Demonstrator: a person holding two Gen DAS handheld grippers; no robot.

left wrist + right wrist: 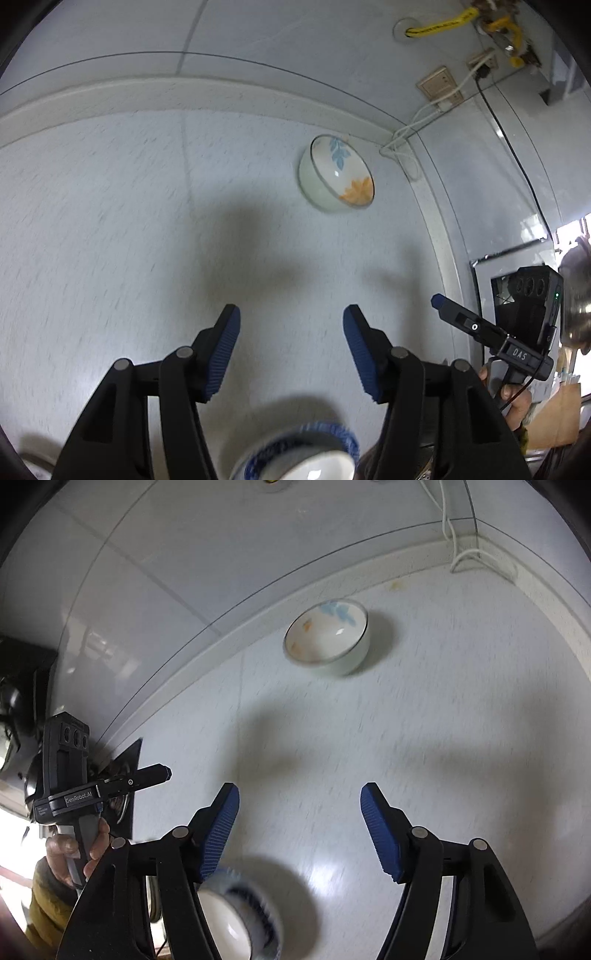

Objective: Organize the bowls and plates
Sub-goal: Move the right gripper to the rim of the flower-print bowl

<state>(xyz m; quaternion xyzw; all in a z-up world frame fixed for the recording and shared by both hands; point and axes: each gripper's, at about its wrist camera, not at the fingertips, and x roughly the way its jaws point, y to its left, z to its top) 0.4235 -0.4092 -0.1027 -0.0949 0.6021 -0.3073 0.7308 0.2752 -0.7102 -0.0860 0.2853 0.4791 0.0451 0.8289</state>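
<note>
Both tools are spread and empty. The left tool and the right tool hang above the pale speckled surface, each with its blue pads well apart and nothing between them.

Two bowls are in view. The leaf-patterned bowl stands upright on the surface near the rear corner, close to the raised back edge and the white cables. The blue-rimmed bowl sits close under the tools, at the lower edge of both views; motion blur hides its exact pose.

Progress assessment: the bowls are well apart and unstacked, so grouping appears not yet done. No plates can be identified. Judged remaining work: grasp one bowl, nest or place it beside the other, then handle any plates outside the views.
</note>
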